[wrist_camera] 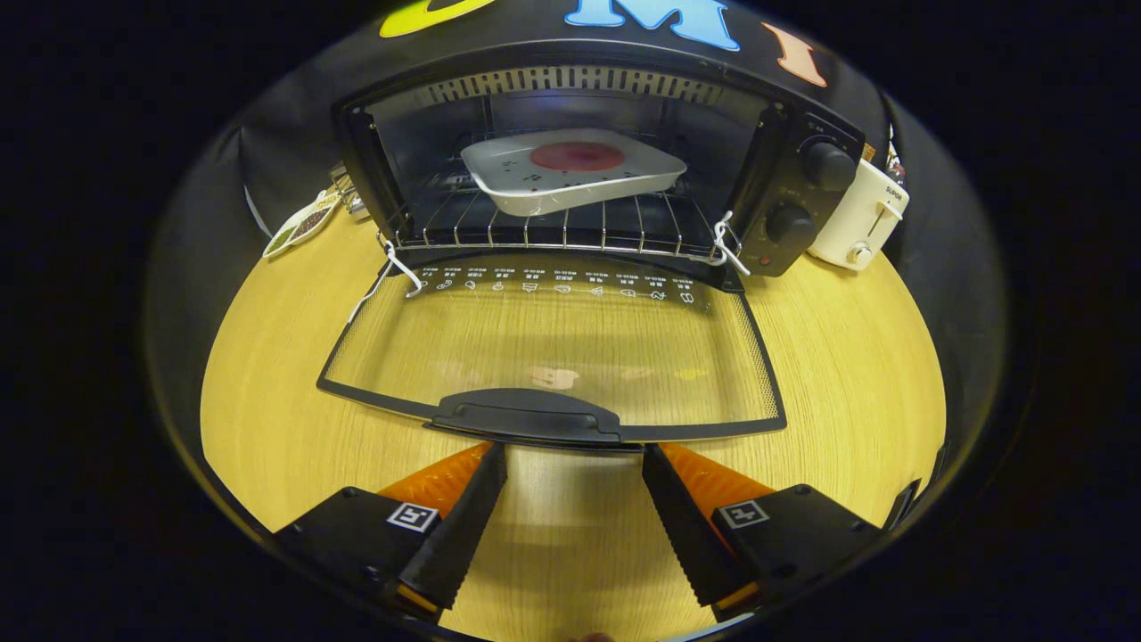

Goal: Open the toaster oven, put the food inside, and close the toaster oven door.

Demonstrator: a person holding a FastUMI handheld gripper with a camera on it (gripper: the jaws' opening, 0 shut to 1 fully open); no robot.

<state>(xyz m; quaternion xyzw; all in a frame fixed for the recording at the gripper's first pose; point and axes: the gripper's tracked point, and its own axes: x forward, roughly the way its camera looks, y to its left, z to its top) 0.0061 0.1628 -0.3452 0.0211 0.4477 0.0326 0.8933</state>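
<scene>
A black toaster oven (793, 192) stands on the wooden table with its glass door (553, 343) folded flat down toward me. Inside, a white dish (570, 178) with a round red slice of food (578, 157) rests on the wire rack (553, 234). The door's black handle (526, 417) lies just ahead of my fingertips, slightly above them. My gripper (575, 455) is open, and nothing but bare table lies between its fingers.
A white pop-up toaster (860, 223) stands right of the oven. A small packet (301, 223) lies left of it by the booth wall. Bare wooden tabletop (847, 357) lies on both sides of the lowered door.
</scene>
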